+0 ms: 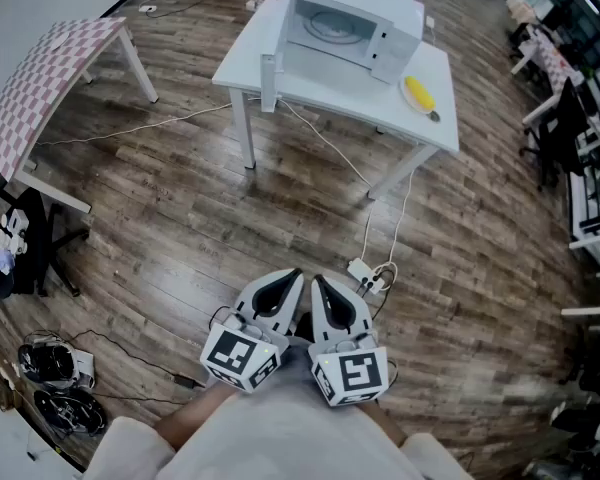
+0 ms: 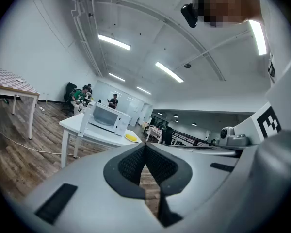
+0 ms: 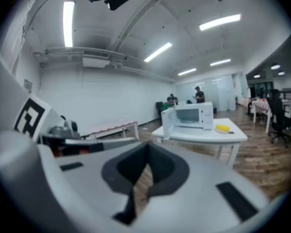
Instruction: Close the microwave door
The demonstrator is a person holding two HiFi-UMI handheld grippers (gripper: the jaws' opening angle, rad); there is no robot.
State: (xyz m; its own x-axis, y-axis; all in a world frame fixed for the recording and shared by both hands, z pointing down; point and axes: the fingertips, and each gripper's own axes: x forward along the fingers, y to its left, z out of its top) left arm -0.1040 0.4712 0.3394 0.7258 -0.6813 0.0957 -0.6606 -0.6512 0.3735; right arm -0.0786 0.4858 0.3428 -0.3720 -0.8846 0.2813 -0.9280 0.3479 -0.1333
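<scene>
Distance first: holding both tongs low and close in, well apart from the microwave [image 1: 352, 26], with nothing in reach. Tips of left tongs [image 1: 285, 288] pinched together on nothing; right tongs [image 1: 323, 290] likewise closed and empty. Set side by side, pointing toward the desk [image 1: 325, 86]. Shut probably because the job calls for a push, not a grip. Judged as not yet begun, with an approach across the wood floor [image 1: 180, 228] needed first.

White microwave toward the far side of the white desk, cavity exposed, pale turntable [image 1: 330, 26] showing inside, control panel [image 1: 392, 43] on the right. Hinged on the left, door [image 1: 271, 80] swung fully out, standing edge-on over the desk's near-left part. Yellow item [image 1: 419, 93] to the right, clear of the door's swing. Cable [image 1: 325, 140] trailing from desk down to power strip [image 1: 366, 274].
</scene>
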